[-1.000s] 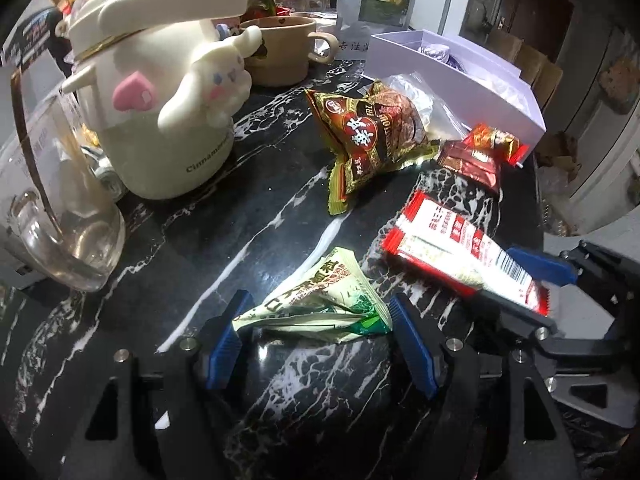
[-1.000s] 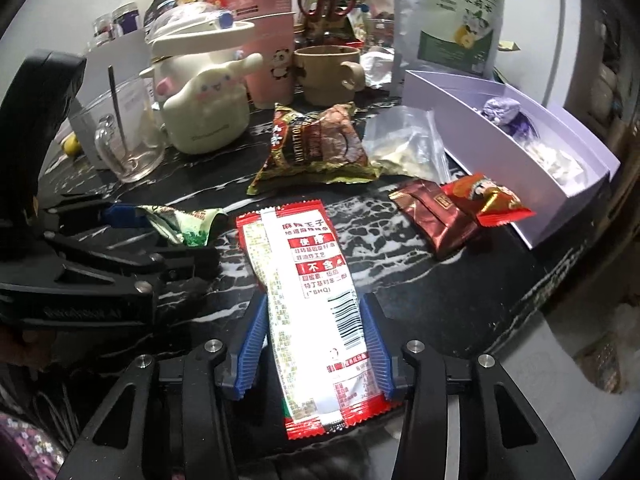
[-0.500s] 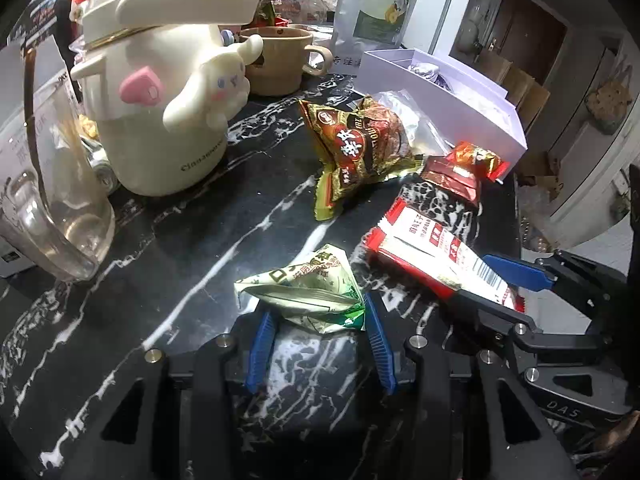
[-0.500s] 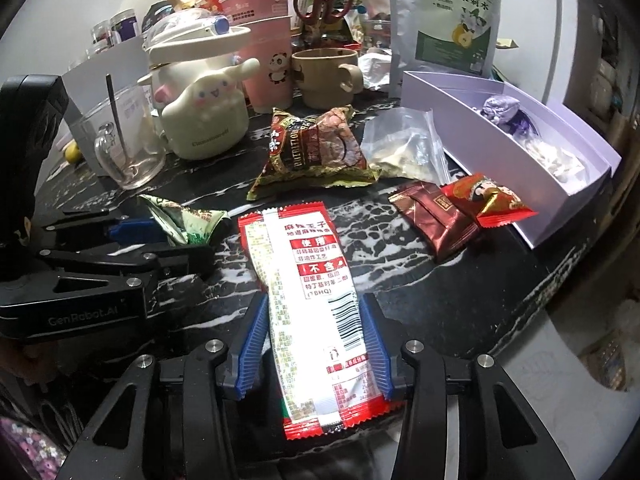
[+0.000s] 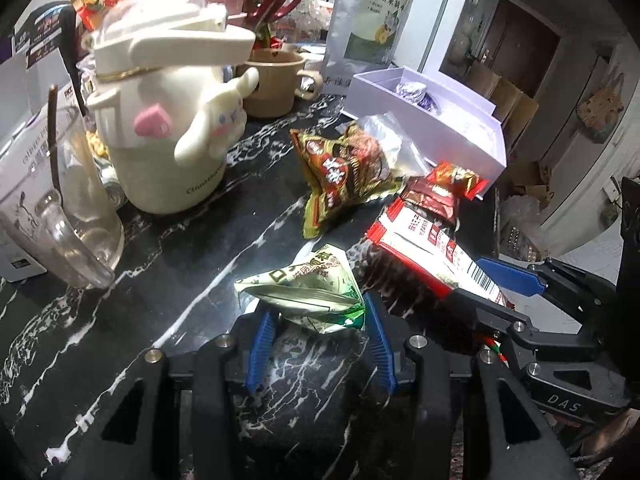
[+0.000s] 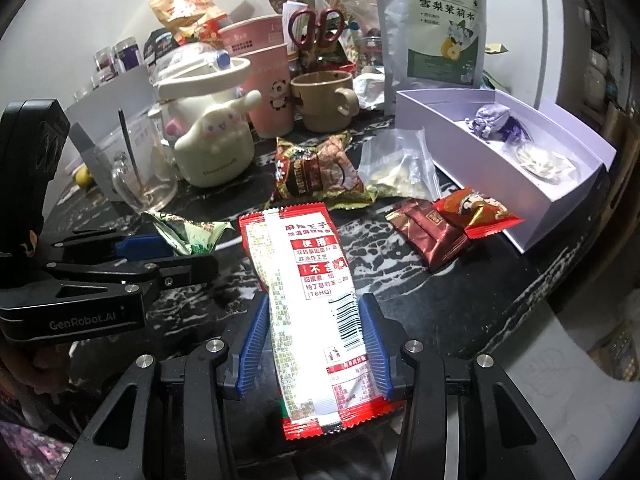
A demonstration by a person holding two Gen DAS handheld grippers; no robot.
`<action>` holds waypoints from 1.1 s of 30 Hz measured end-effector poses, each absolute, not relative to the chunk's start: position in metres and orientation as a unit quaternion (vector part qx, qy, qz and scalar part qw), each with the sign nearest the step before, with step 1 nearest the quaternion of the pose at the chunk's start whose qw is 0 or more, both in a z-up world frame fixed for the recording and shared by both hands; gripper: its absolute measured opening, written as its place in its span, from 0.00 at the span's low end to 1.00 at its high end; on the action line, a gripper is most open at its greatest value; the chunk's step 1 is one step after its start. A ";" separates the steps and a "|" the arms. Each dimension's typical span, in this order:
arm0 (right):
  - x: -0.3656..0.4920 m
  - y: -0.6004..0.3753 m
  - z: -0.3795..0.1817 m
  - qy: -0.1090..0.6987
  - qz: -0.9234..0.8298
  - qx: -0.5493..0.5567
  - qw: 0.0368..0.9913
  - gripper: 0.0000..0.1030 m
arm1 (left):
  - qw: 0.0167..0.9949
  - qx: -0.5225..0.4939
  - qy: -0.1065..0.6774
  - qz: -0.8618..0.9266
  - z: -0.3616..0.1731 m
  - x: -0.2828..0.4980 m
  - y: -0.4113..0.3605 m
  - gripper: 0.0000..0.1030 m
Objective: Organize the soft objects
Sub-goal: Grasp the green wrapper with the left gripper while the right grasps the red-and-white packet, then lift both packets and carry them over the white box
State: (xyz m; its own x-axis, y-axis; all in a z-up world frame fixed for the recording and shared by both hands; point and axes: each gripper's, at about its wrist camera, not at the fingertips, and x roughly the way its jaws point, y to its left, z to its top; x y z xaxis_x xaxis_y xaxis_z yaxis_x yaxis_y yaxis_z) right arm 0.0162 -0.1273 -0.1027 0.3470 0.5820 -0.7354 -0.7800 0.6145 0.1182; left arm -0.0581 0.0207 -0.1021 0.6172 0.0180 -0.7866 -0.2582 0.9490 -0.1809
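My left gripper (image 5: 318,316) is shut on a crumpled green and white snack packet (image 5: 308,290), held just above the black marble counter (image 5: 168,264); the packet also shows in the right wrist view (image 6: 188,234). My right gripper (image 6: 314,334) is shut on a long red and white snack packet (image 6: 308,292), which also shows in the left wrist view (image 5: 432,256). A brown and gold snack bag (image 6: 316,174), a clear plastic bag (image 6: 400,168), a dark red sachet (image 6: 428,232) and a red candy packet (image 6: 480,210) lie on the counter. An open lavender box (image 6: 500,160) holds soft items.
A white cartoon-dog jar (image 5: 168,120), a glass mug (image 5: 68,216), a tan cup (image 5: 272,80), pink paper cups (image 6: 264,84), scissors (image 6: 316,26) and a standing tea pouch (image 6: 436,24) crowd the back. The counter edge drops off at the right (image 6: 532,292).
My left gripper has closed on the green packet and lifted it slightly. My right gripper still holds the red and white packet and has lifted it a little.
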 end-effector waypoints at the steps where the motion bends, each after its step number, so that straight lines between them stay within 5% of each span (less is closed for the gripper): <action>1: 0.015 -0.129 -0.101 0.386 0.419 -0.127 0.812 0.44 | 0.889 -0.138 0.429 0.076 -0.100 -0.059 0.020 0.42; 33: 0.018 -0.218 0.029 0.228 0.365 -0.045 0.901 0.44 | 0.961 -0.059 0.267 -0.026 0.039 -0.010 -0.054 0.42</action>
